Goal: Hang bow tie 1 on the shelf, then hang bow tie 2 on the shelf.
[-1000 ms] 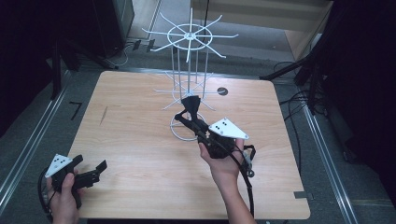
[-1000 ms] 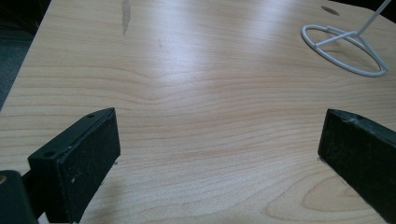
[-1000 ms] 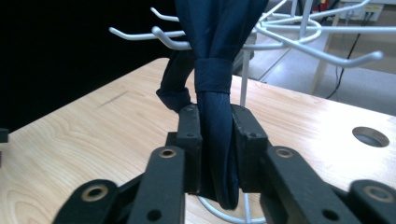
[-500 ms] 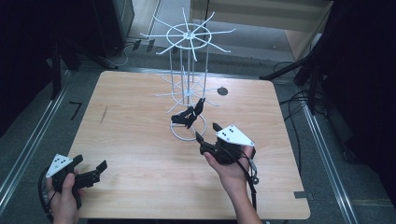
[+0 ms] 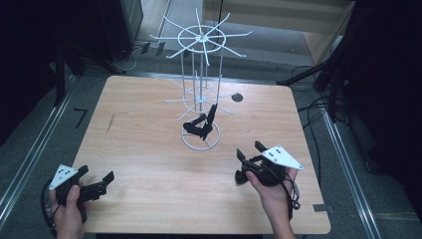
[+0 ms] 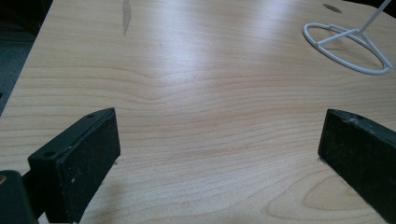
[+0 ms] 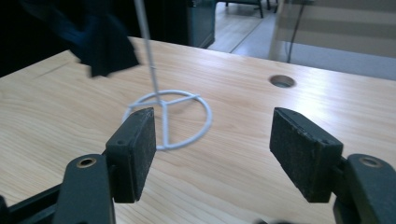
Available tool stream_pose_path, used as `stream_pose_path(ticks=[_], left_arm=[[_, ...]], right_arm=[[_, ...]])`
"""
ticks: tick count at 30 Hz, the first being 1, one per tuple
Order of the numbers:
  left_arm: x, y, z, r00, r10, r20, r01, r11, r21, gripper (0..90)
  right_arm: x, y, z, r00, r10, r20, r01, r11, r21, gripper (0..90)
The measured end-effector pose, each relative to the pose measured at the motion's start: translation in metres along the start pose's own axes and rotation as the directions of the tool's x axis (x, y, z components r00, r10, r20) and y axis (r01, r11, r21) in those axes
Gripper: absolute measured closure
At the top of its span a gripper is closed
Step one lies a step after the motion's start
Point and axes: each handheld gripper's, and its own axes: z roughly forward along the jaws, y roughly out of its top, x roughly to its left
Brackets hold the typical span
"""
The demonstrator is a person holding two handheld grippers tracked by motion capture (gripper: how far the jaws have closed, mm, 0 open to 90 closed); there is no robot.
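Two risks from this state. Black item [image 5: 200,124] hangs on a low arm of the white wire rack [image 5: 200,89], just above the rack's base ring, looks loosely draped. Right tongs [image 5: 247,162] have just been opening, nothing between the pads, and sit near the rack's base on the counter [image 5: 149,149]; a stray swing toward the rack could knock the arm and shake the item off. Left tongs [image 5: 94,181] gape empty, well apart from the rack, so nothing steadies it if it tips.
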Motion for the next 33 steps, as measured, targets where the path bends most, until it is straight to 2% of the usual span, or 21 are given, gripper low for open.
stream_pose_path(ticks=[5, 6, 12, 17, 18, 19, 20, 23, 26, 29, 33], left_arm=[[0.0, 0.0, 0.0, 1.0, 0.002, 0.001, -0.002, 1.0, -0.001, 0.0], [-0.001, 0.0, 0.0, 1.0, 0.002, -0.001, -0.002, 1.0, -0.002, 0.0], [-0.001, 0.0, 0.001, 1.0, 0.005, -0.003, -0.005, 1.0, 0.005, 0.0], [-0.001, 0.001, 0.001, 1.0, 0.003, -0.003, -0.003, 1.0, 0.005, 0.0], [-0.001, 0.0, 0.001, 1.0, 0.003, -0.003, -0.003, 1.0, 0.003, 0.0], [0.0, 0.0, 0.001, 1.0, 0.003, -0.002, -0.003, 1.0, 0.002, 0.0], [-0.001, 0.0, 0.001, 1.0, 0.003, -0.003, -0.003, 1.0, 0.001, 0.0], [0.0, 0.0, 0.001, 1.0, 0.002, -0.002, -0.002, 1.0, 0.0, 0.0], [0.0, 0.001, 0.001, 1.0, 0.0, -0.002, 0.0, 1.0, 0.004, 0.0], [0.0, 0.001, 0.001, 1.0, 0.0, -0.001, 0.0, 1.0, 0.005, 0.0], [0.0, 0.0, 0.001, 1.0, 0.002, -0.001, -0.002, 1.0, 0.003, 0.0]], right_arm=[[-0.031, -0.018, -0.018, 0.9978, 0.04, 0.054, -0.041, 0.999, 0.013, 33.5], [-0.031, -0.018, -0.018, 0.9978, 0.04, 0.054, -0.041, 0.999, 0.013, 33.5], [-0.054, -0.035, -0.027, 0.9909, 0.084, 0.105, -0.086, 0.996, 0.011, 35.0], [-0.067, -0.051, -0.023, 0.9778, 0.134, 0.161, -0.144, 0.988, 0.051, 37.9], [-0.07, -0.054, -0.021, 0.9732, 0.147, 0.176, -0.161, 0.985, 0.066, 38.1], [-0.074, -0.06, -0.015, 0.9643, 0.181, 0.193, -0.203, 0.974, 0.1, 38.4], [-0.074, -0.06, -0.015, 0.9643, 0.181, 0.193, -0.203, 0.974, 0.1, 38.4], [-0.077, -0.067, -0.006, 0.9542, 0.202, 0.221, -0.239, 0.958, 0.156, 41.9], [-0.077, -0.073, 0.003, 0.9478, 0.224, 0.227, -0.268, 0.944, 0.19, 45.4], [-0.076, -0.076, 0.005, 0.9436, 0.22, 0.247, -0.272, 0.942, 0.198, 53.0], [-0.076, -0.077, 0.005, 0.9433, 0.238, 0.232, -0.286, 0.936, 0.204, 62.0]])
